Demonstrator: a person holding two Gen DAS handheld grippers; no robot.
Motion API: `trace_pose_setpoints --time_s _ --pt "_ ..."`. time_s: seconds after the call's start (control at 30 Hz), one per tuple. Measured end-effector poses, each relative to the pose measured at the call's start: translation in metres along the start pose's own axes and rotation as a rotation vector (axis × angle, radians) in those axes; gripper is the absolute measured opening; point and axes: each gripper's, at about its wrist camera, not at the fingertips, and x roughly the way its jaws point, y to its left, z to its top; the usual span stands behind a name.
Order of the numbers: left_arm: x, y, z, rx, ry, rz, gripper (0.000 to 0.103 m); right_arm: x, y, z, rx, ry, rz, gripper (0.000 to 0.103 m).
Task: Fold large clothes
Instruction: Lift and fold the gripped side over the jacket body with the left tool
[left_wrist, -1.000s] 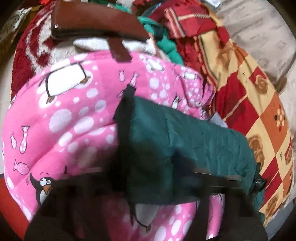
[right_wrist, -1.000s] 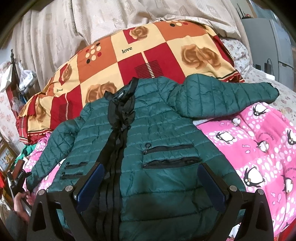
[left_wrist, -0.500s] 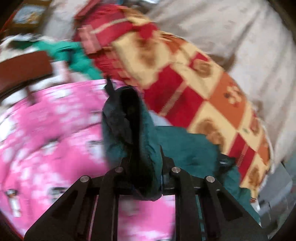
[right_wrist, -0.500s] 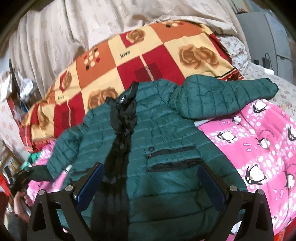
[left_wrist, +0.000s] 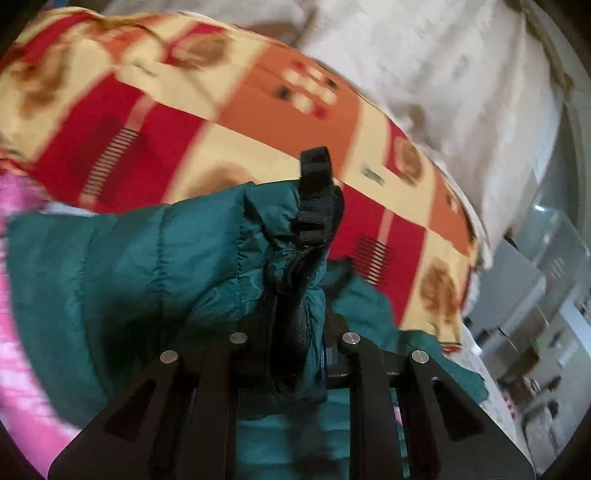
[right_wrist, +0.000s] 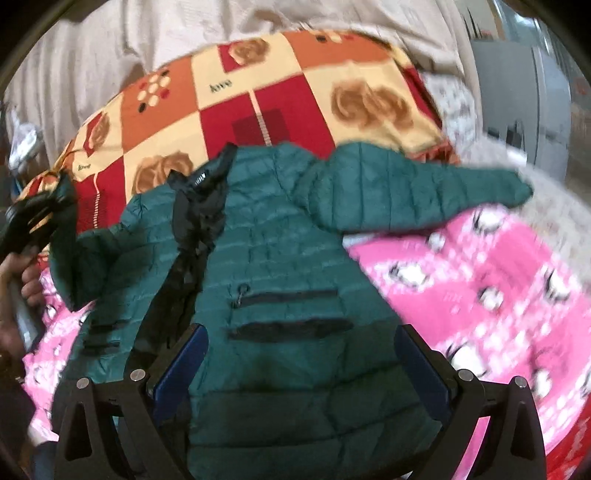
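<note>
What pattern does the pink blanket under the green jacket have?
White dots and penguins on the pink blanket, seen best in the right wrist view, beneath the green puffer jacket.

A pink penguin-print blanket (right_wrist: 480, 280) covers the bed, with a red, orange and cream checked quilt (right_wrist: 280, 96) bearing roses bunched up behind it. Beyond that hangs pale beige cloth (left_wrist: 443, 74). Off to the right stands a grey cabinet (right_wrist: 524, 103), blurred.
</note>
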Motion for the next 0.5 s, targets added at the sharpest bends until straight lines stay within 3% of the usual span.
trace_pose_setpoints --time_s 0.23,0.33,0.5 --pt "0.091 -0.083 -0.039 0.104 0.157 -0.149 0.016 0.004 -0.006 -0.004 0.012 0.017 0.049 0.100" --pt "0.118 -0.106 -0.060 0.111 0.228 -0.229 0.016 0.005 -0.018 -0.004 0.063 0.025 0.074 0.100" --pt "0.148 -0.125 -0.081 0.158 0.315 -0.292 0.016 0.005 -0.029 -0.002 0.125 0.024 0.110 0.100"
